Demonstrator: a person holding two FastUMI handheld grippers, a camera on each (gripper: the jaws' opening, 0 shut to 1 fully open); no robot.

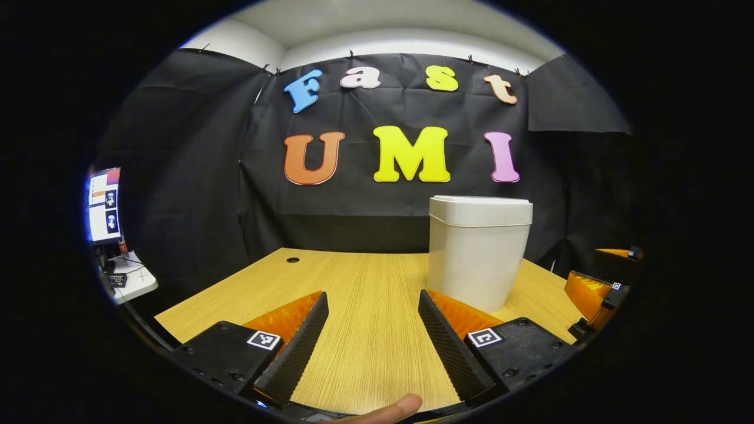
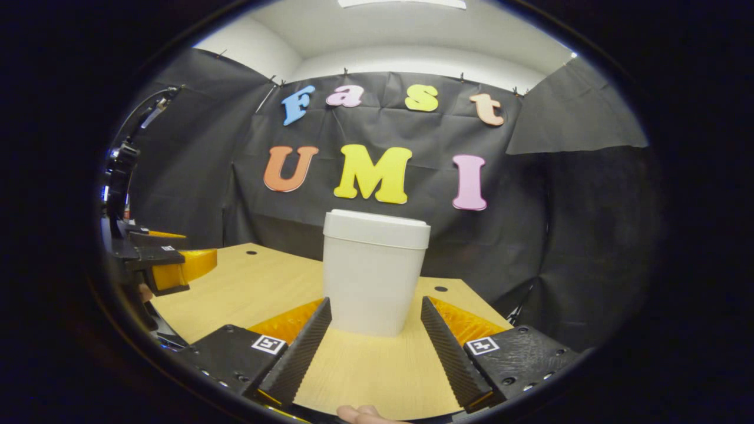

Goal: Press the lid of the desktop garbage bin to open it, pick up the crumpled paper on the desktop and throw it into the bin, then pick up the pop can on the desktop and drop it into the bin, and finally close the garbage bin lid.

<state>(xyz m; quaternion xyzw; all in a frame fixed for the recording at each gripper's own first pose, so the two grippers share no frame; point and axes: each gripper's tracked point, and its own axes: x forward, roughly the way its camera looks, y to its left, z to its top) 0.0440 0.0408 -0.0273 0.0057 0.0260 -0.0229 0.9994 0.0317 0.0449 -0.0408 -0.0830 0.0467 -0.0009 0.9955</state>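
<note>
White plastic bin [image 1: 478, 250] w/ its flat lid [image 1: 480, 210] down sits upright on the pale wood-grain desktop [image 1: 371, 294], close to the far edge by the black cloth wall. In the left gripper view it stands ahead & to the right of my left gripper [image 1: 373, 330], its base just past my right-hand finger [image 1: 450, 344]; I can't tell if they touch. My left fingers are spread wide w/ nothing between them but bare desk. A fingertip [image 1: 400, 406] of the holding hand pokes in at the bottom edge.

In the right gripper view the bin [image 2: 374, 274] is dead ahead of my right gripper [image 2: 375, 333], framed between the two fingers (also spread wide, gripping nothing). Bin is beyond the tips, not touched. My other gripper [image 2: 168, 265] hangs over the desk's left side, well apart from the bin; whether it's parted I can't tell from here. Small monitor [image 1: 105, 205] glows on a side table at far left of the left gripper view.
</note>
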